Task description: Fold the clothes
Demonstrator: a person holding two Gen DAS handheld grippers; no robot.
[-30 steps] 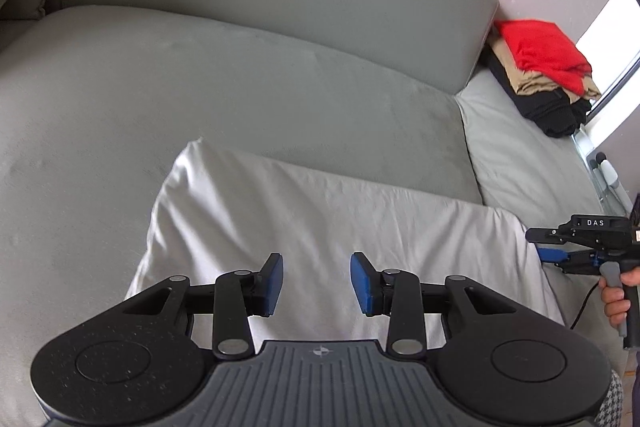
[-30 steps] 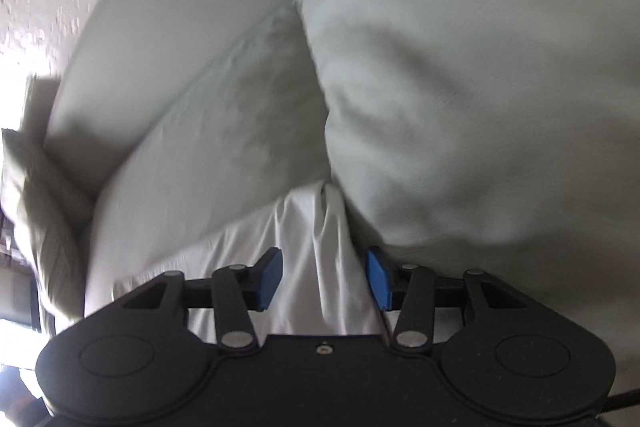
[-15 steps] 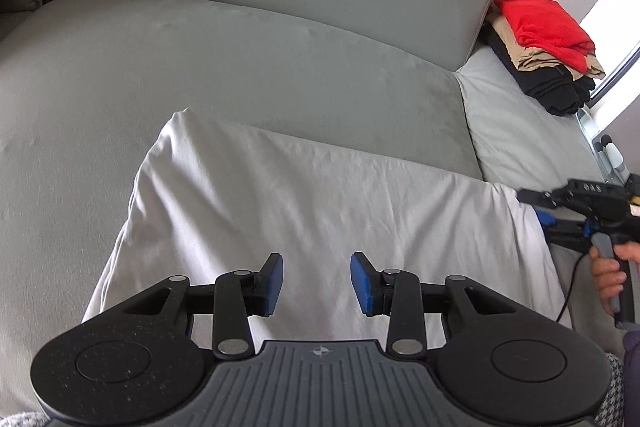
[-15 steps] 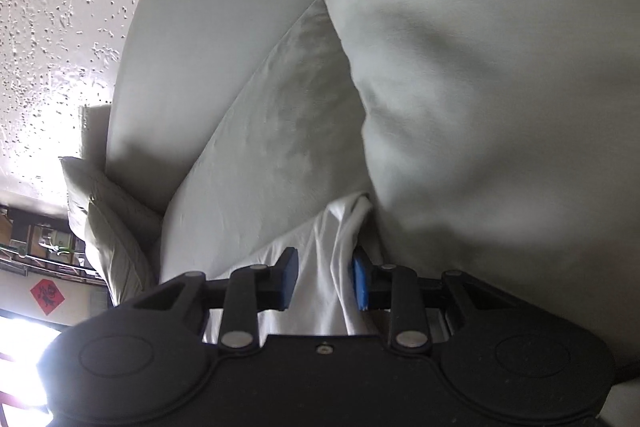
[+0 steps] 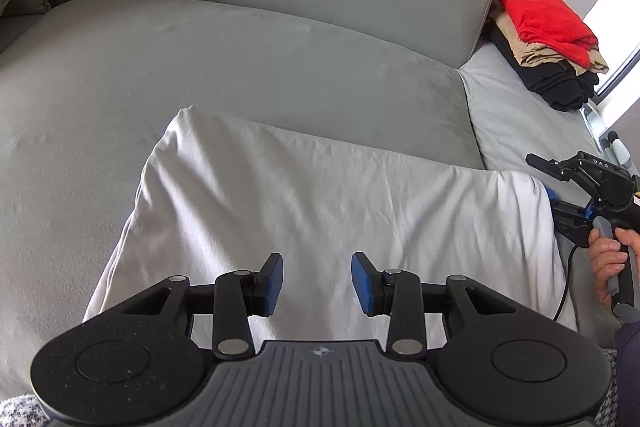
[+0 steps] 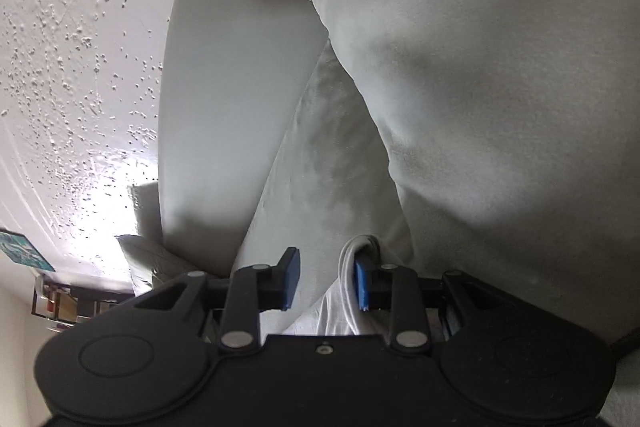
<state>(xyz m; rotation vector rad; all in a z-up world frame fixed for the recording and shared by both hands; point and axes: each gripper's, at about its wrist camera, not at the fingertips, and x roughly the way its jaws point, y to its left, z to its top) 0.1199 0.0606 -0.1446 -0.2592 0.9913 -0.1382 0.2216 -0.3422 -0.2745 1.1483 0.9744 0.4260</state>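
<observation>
The right gripper (image 6: 326,277) has spread its jaws since a half-second back, the white garment (image 5: 320,211) edge loose between them, apparently released. The left gripper (image 5: 317,281) hovers wide open, empty, above the garment on the sofa (image 5: 240,67). Beyond the garment's right end sits a clothes stack (image 5: 548,47), well clear.

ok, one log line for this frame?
fold clothes | left gripper open over white cloth | right gripper open at cloth edge | folded stack on sofa

Bare sofa seat (image 5: 240,67) lies beyond white garment (image 5: 320,195).
</observation>
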